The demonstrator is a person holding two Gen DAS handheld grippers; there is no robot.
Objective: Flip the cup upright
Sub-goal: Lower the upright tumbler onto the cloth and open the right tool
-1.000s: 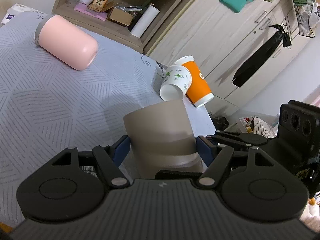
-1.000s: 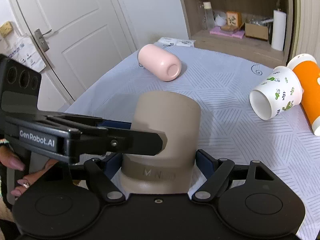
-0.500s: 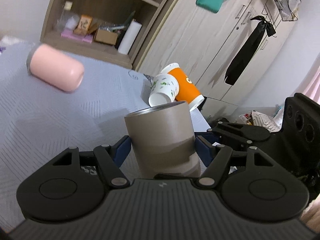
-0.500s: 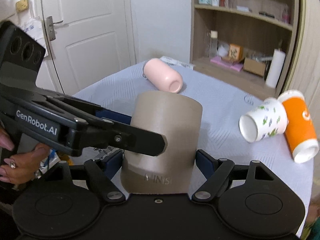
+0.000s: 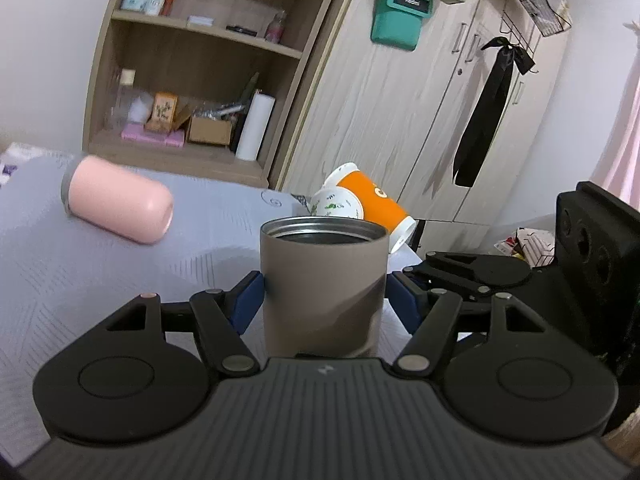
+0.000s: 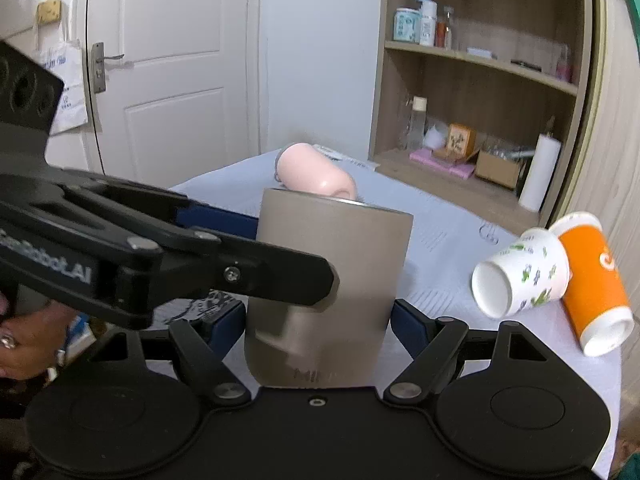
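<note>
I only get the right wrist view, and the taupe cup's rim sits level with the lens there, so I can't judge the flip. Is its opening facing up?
Observer: Yes. The left wrist view shows the taupe cup mouth up, with its steel inside visible.
Operator: How does the left gripper sit on it?
Observer: The left gripper has a blue pad against each side of the cup.
Operator: What is beyond my right edge?
Observer: A black ribbon hangs on the wardrobe door.
</note>
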